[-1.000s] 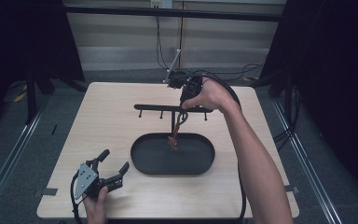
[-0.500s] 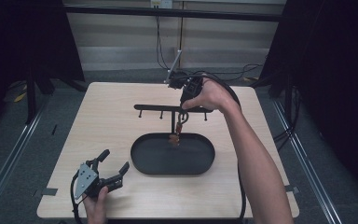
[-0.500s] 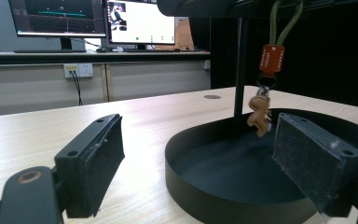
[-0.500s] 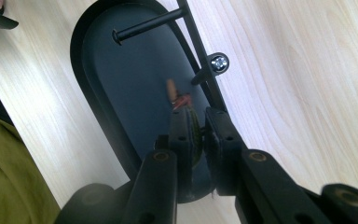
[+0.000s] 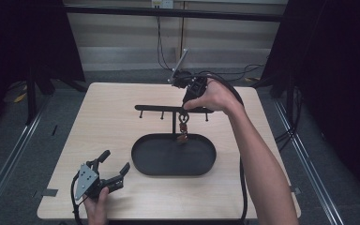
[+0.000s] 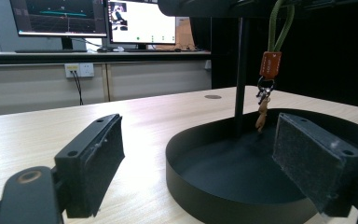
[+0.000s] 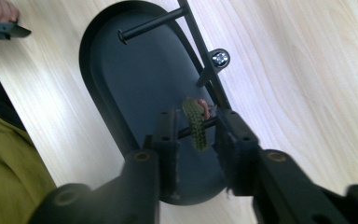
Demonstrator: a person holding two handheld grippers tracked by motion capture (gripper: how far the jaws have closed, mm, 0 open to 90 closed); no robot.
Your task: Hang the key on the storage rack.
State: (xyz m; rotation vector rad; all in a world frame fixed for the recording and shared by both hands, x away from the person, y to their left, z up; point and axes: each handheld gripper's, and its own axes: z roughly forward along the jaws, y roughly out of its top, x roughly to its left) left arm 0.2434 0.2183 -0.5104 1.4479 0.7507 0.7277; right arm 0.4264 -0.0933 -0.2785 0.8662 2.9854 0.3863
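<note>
Right gripper view: the green cord loop (image 7: 196,124) hangs over a peg of the black rack (image 7: 204,66), its lower end hidden. The right gripper (image 7: 194,135) has its jaws slightly parted astride it, not pinching. The left gripper (image 5: 114,170) rests spread wide, empty, beside the tray (image 5: 143,165).

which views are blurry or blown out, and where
Left gripper view: the monitors glare white, the near jaws look soft, the keychain is fairly sharp. Right gripper view: the jaws are blurred, the tray and strap sharper. High view: even light, dark surroundings.
</note>
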